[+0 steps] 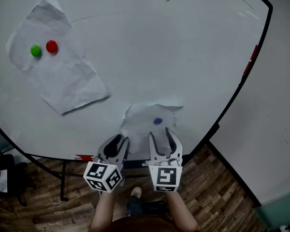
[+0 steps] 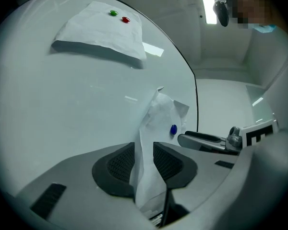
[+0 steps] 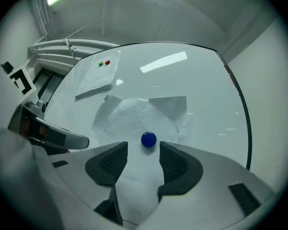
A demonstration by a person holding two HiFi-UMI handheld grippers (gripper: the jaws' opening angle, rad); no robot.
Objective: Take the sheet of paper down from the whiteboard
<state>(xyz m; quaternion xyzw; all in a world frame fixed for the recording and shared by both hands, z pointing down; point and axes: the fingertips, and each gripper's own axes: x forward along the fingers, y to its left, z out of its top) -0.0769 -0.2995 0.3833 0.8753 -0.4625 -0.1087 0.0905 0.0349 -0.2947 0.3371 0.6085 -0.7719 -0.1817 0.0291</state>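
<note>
A crumpled white sheet of paper (image 1: 147, 122) hangs low on the whiteboard (image 1: 183, 57), pinned by a blue magnet (image 1: 157, 121). My left gripper (image 1: 120, 140) is at the sheet's lower left. In the left gripper view the paper's edge (image 2: 158, 119) runs between the pads, and the left gripper (image 2: 144, 152) is shut on it. My right gripper (image 1: 160, 134) is just below the magnet. In the right gripper view the right gripper (image 3: 143, 152) stands open over the paper (image 3: 134, 114), with the blue magnet (image 3: 148, 139) just ahead of the gap and untouched.
A second, larger sheet (image 1: 63, 76) hangs at the board's upper left under a green magnet (image 1: 36, 50) and a red magnet (image 1: 51, 46). The board's dark frame (image 1: 241, 81) curves down the right side. The stand's legs (image 1: 63, 182) rest on a wooden floor below.
</note>
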